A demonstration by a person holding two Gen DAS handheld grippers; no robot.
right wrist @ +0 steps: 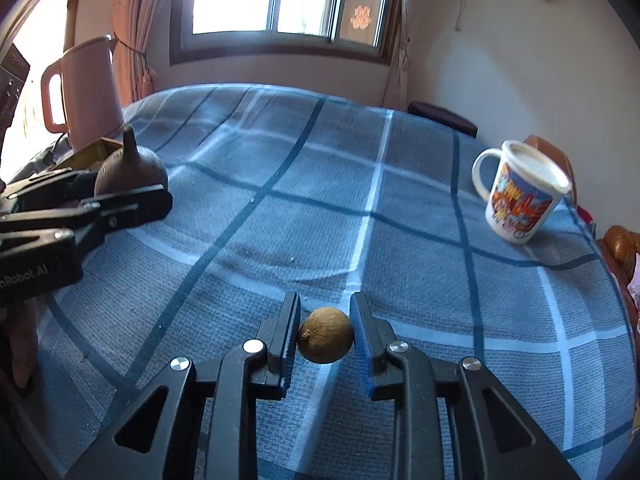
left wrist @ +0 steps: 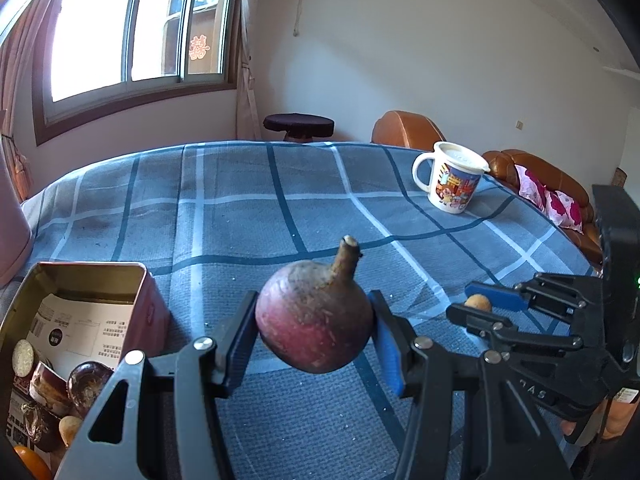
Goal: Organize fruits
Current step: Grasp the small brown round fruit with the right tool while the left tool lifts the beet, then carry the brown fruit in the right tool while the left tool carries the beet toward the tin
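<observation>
Two claws, each gripping one fruit: left gripper point(left wrist: 316, 332) clamps a reddish passion fruit point(left wrist: 314, 320), right gripper point(right wrist: 325, 336) a small brown longan point(right wrist: 325, 340); one mug point(left wrist: 450, 178) stands by.

White lettering ending in "nRobot.AI" is showing on the black body of the left tongs point(right wrist: 132, 204). A red double-happiness character point(left wrist: 199, 48) is hanging on the window point(left wrist: 136, 28). Print on the paper inside the tin box point(left wrist: 144, 280) is too small to read.

Purple stemmed fruit point(left wrist: 314, 322) clamped aloft; sm. brown fruit point(right wrist: 325, 340) pinched.
</observation>
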